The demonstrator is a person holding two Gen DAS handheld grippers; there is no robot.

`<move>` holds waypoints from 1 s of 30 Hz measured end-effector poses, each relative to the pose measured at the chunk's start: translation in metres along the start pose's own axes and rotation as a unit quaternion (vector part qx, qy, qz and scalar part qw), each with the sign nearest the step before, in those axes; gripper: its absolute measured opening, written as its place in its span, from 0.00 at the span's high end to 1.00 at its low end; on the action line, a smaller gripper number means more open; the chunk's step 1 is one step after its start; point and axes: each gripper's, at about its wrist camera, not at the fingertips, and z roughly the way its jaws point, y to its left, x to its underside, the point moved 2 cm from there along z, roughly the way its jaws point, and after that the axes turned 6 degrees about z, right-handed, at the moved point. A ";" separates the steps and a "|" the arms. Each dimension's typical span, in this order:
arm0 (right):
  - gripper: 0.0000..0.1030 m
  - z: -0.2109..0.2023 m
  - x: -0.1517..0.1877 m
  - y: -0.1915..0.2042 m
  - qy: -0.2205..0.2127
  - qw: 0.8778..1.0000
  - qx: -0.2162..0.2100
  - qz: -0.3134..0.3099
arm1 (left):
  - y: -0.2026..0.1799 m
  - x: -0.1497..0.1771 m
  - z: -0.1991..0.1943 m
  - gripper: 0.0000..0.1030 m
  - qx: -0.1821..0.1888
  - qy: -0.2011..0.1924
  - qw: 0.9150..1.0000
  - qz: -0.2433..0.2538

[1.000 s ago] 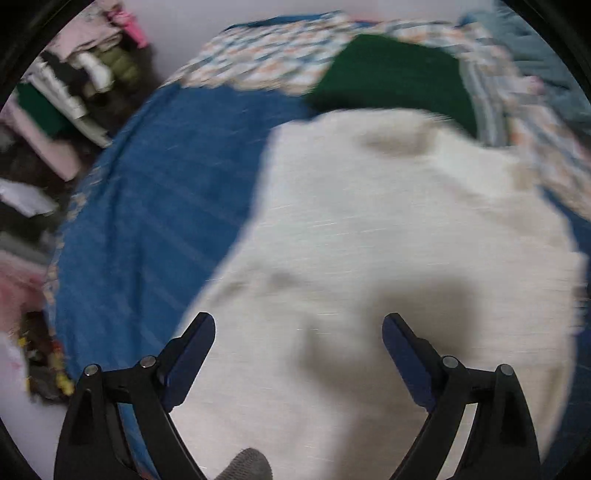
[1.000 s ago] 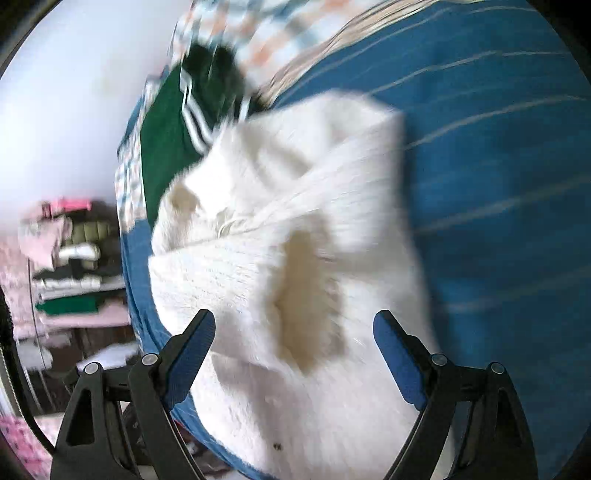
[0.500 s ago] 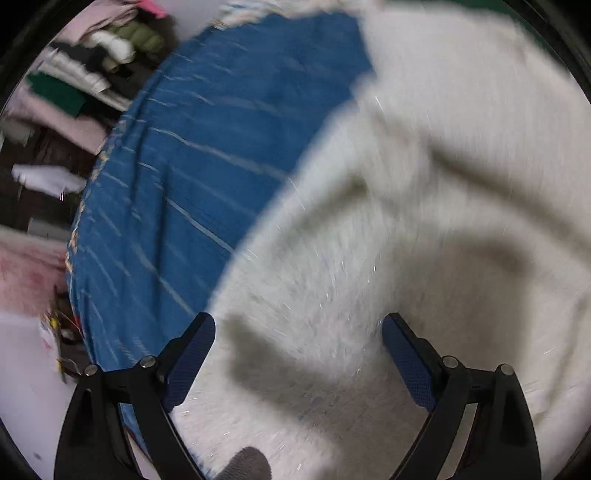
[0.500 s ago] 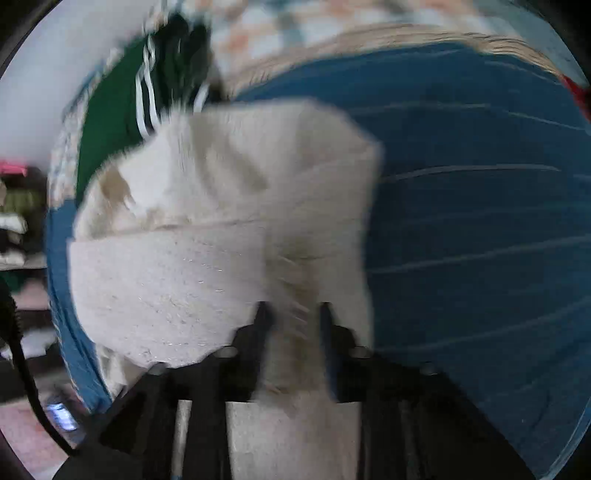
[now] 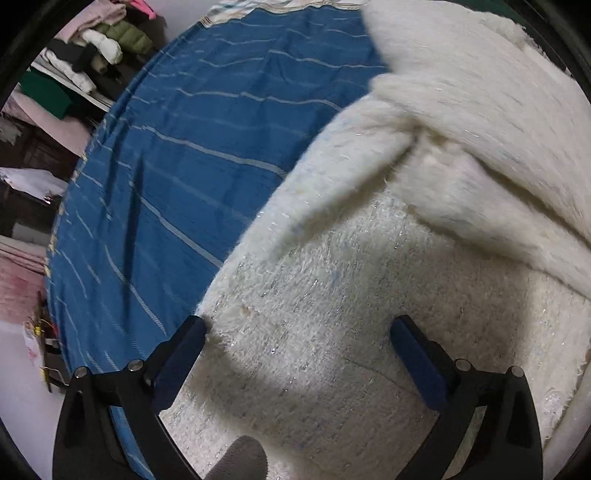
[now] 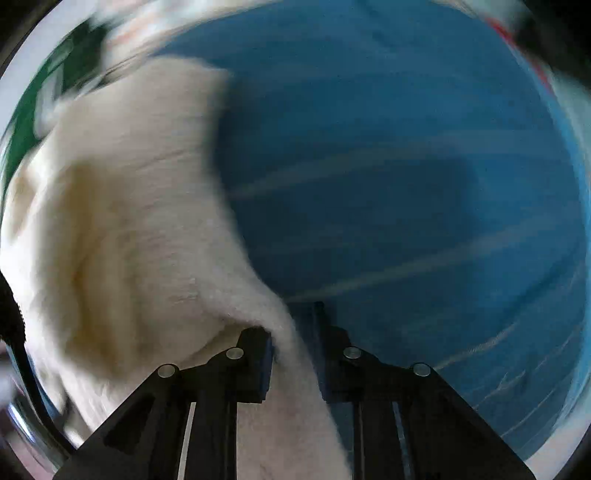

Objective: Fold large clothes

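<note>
A fluffy cream-white sweater [image 5: 369,280] lies partly folded on a blue striped bedsheet [image 5: 192,155]. My left gripper [image 5: 297,347] is open, its blue-padded fingers spread just above the sweater's lower panel near its left edge. In the right wrist view the sweater [image 6: 122,221] fills the left side, blurred. My right gripper [image 6: 293,332] is shut on a fold of the sweater's edge, which runs between the fingers, over the blue sheet [image 6: 406,184].
Stacks of folded clothes [image 5: 74,62] sit on shelves at the far left past the bed's edge. A dark green garment [image 6: 40,107] lies behind the sweater. A checked cover [image 5: 258,7] lies at the bed's far end.
My right gripper has shut on the sweater's edge and pulled it. My left gripper has come down close over the sweater and stays open.
</note>
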 end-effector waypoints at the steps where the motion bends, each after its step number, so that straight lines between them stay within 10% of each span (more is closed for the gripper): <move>1: 0.81 0.000 0.000 -0.001 0.000 1.000 -0.005 0.008 | 0.000 0.000 0.000 0.00 0.003 0.000 1.000 0.001; 7: 0.72 -0.062 0.023 0.038 -0.043 0.996 0.060 -0.052 | 0.012 -0.008 -0.014 0.00 0.006 0.028 1.000 0.007; 12: 0.71 -0.111 0.033 0.062 -0.096 0.993 -0.075 -0.004 | 0.027 -0.041 -0.050 0.00 0.016 0.008 1.000 -0.026; 18: 0.48 -0.057 0.011 0.100 0.002 0.987 -0.160 -0.017 | 0.026 -0.089 -0.055 0.00 0.020 -0.034 0.999 -0.037; 22: 0.89 -0.032 0.009 0.116 0.026 0.992 -0.123 -0.029 | 0.002 -0.081 -0.047 0.00 0.048 -0.004 0.999 -0.016; 30: 0.91 -0.085 -0.008 0.132 -0.068 0.991 -0.102 -0.063 | -0.038 -0.061 0.011 0.00 0.083 0.078 0.991 -0.070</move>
